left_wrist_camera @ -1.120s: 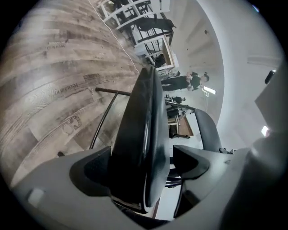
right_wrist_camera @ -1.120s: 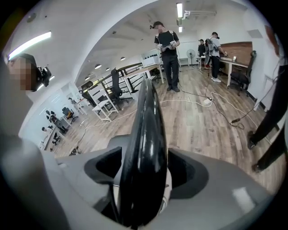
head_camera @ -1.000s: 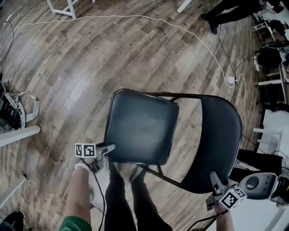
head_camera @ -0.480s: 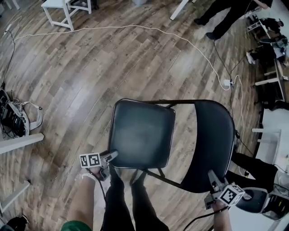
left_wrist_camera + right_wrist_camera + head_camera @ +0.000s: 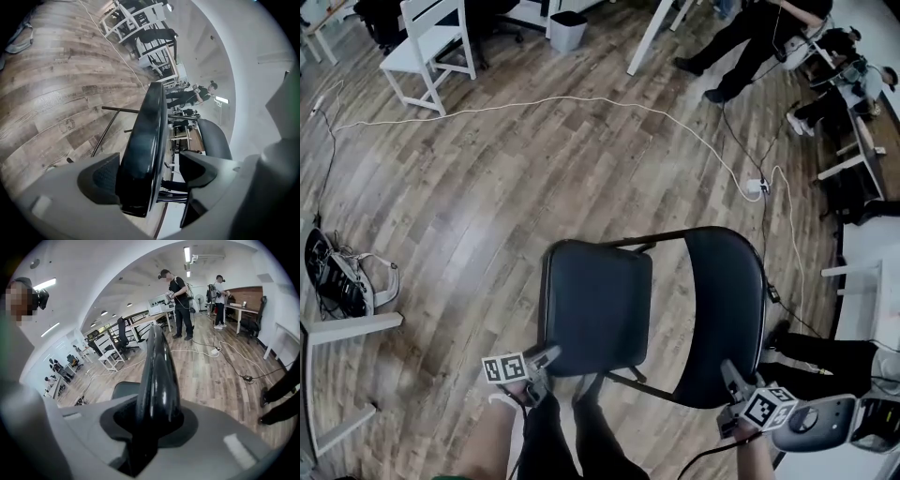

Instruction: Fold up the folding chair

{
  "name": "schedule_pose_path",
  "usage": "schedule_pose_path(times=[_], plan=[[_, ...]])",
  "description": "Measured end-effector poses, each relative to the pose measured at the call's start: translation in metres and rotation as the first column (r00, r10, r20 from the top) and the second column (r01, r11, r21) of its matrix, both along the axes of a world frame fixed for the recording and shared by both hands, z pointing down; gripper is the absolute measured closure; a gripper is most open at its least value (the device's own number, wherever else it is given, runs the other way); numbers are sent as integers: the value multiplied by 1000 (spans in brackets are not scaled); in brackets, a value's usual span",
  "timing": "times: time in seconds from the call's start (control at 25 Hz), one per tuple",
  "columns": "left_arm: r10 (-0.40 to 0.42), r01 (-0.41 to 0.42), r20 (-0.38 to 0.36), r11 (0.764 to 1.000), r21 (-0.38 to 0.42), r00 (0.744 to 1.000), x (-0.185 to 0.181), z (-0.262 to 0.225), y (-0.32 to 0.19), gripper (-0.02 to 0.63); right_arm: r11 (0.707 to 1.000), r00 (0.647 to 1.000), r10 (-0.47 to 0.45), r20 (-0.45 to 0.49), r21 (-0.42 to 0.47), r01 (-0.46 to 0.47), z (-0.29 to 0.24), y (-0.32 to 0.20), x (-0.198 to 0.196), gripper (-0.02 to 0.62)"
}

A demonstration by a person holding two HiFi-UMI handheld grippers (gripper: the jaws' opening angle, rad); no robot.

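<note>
Folding chair (image 5: pixel 675 242) stood on the wood floor (image 5: pixel 487 187) just in front of you, seat not yet against the back. Your left claw (image 5: pixel 546 356) was at the near left corner of the seat (image 5: pixel 598 305). Its jaws were apart with the seat edge between them, one pad against the cushion and the other clear, so no real clamp. To the right, the backrest (image 5: pixel 724 309). Your right claw (image 5: pixel 727 371) sat on its near edge, jaws closing with pads on both faces. The step looked like swinging the seat up toward the backrest. You needed the seat edge deep on the bearing pad, an arc about the hinge rather than a straight pull, and a steady backrest so the legs wouldn't skate.
</note>
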State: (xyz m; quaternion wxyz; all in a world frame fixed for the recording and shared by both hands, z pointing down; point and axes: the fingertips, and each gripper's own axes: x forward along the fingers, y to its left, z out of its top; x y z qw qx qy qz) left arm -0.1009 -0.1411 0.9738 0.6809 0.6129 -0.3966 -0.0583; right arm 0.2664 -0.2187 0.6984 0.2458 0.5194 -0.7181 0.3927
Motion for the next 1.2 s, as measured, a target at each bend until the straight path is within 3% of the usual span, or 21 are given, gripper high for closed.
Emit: schedule_pose_path(times=[0.64, 0.92, 1.2], plan=[[67, -68, 16, 995, 76, 998, 125, -134, -15, 195, 1000, 1000, 5, -9, 10, -5, -62, -6, 52, 508], [85, -81, -24, 989, 126, 996, 190, -178, -20, 195, 999, 1000, -2, -27, 32, 3, -81, -4, 70, 514], [91, -92, 8, 988, 124, 996, 230, -200, -23, 195, 999, 999, -2, -32, 46, 4, -94, -1, 74, 518]])
